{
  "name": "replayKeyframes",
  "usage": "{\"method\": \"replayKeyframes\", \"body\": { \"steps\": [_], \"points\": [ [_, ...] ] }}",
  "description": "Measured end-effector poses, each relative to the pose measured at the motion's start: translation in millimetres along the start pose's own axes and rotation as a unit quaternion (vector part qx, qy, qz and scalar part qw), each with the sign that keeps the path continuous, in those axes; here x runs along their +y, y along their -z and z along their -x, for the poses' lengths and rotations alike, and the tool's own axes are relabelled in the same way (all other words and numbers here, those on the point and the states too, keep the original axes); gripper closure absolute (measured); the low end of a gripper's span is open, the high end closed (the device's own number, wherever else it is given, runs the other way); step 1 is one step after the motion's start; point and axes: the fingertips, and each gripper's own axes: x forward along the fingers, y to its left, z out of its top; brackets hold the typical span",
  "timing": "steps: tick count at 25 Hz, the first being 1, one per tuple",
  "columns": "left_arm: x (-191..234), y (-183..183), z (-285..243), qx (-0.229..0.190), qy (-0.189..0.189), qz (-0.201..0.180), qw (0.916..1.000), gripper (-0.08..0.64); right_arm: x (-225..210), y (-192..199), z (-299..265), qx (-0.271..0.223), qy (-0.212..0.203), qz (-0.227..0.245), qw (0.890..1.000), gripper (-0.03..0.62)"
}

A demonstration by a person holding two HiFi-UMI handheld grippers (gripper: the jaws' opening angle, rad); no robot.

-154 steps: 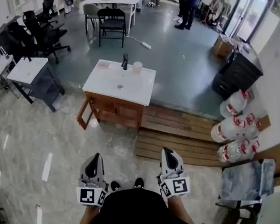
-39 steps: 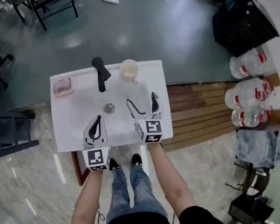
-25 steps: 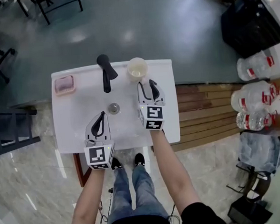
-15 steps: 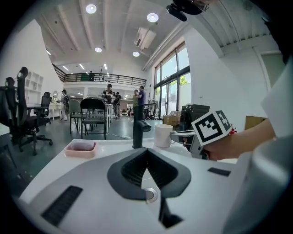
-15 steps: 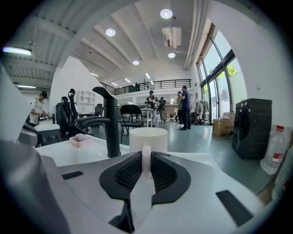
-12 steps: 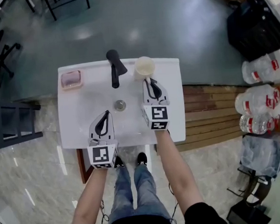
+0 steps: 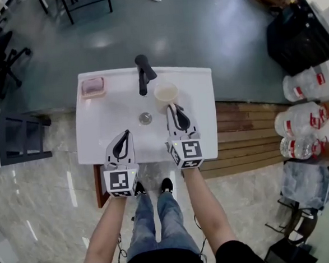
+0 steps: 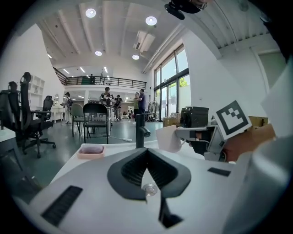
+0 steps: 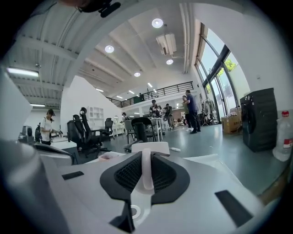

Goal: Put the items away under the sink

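A cream cup point(image 7: 165, 92) stands on the white sink top point(image 7: 200, 114), right of the black faucet point(image 7: 143, 73). My right gripper point(image 7: 174, 108) is shut on the cup's handle point(image 9: 146, 168), which shows as a pale strip between its pads below the cup point(image 9: 153, 148). A pink soap dish point(image 7: 93, 87) sits at the back left corner. My left gripper point(image 7: 122, 139) hovers over the front of the basin, shut and holding nothing. In the left gripper view the left gripper point(image 8: 146, 165) faces the faucet point(image 8: 141, 135), the soap dish point(image 8: 91, 150) and the cup point(image 8: 167, 138).
The drain point(image 7: 145, 118) lies mid-basin. Large water bottles point(image 7: 298, 119) lie on a wooden pallet point(image 7: 243, 134) to the right, and a black cabinet point(image 7: 298, 34) stands behind them. A dark side table point(image 7: 19, 138) stands left. People and chairs are far off.
I walked up to the sink. My right gripper, open at 1.6 s ago, reached forward to the cup and shut on its handle. The left gripper stayed shut over the basin's front.
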Motion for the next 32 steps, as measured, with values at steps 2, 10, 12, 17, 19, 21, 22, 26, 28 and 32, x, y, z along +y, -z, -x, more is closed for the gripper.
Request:
{"method": "replayKeyframes", "body": {
  "steps": [2,10,12,17,19,21,22,26,28,32],
  "points": [
    [-3,-5,15,-0.004,0.0,0.001,1.0,0.554,15,-9,25,-0.01,-0.013,-0.009,1.0,0.538],
    [-12,-6,90,-0.019,-0.011,0.019,0.9996,0.554,88,-27,117,-0.038,-0.087,-0.024,0.995,0.538],
    [-12,-1,108,-0.03,-0.012,0.033,0.9989,0.554,104,-21,135,-0.04,-0.103,-0.026,0.994,0.538],
    [-12,24,143,-0.046,-0.017,0.028,0.9984,0.554,135,2,175,-0.038,-0.136,-0.023,0.99,0.538],
    [-12,35,153,-0.056,-0.022,0.033,0.9977,0.554,148,11,187,-0.046,-0.153,-0.022,0.987,0.538],
    [-10,57,163,-0.056,-0.031,0.038,0.9972,0.554,162,23,197,-0.058,-0.175,-0.026,0.982,0.538],
    [-9,71,166,-0.056,-0.037,0.041,0.9969,0.554,170,32,201,-0.062,-0.188,-0.026,0.98,0.538],
    [0,139,170,-0.052,-0.064,0.054,0.9951,0.554,199,99,214,-0.054,-0.235,-0.025,0.97,0.538],
    [3,170,168,-0.051,-0.068,0.055,0.9949,0.554,207,138,217,-0.045,-0.25,-0.023,0.967,0.538],
    [19,230,155,-0.055,-0.078,0.049,0.9942,0.554,216,216,207,-0.037,-0.268,-0.034,0.962,0.538]
  ]
}}
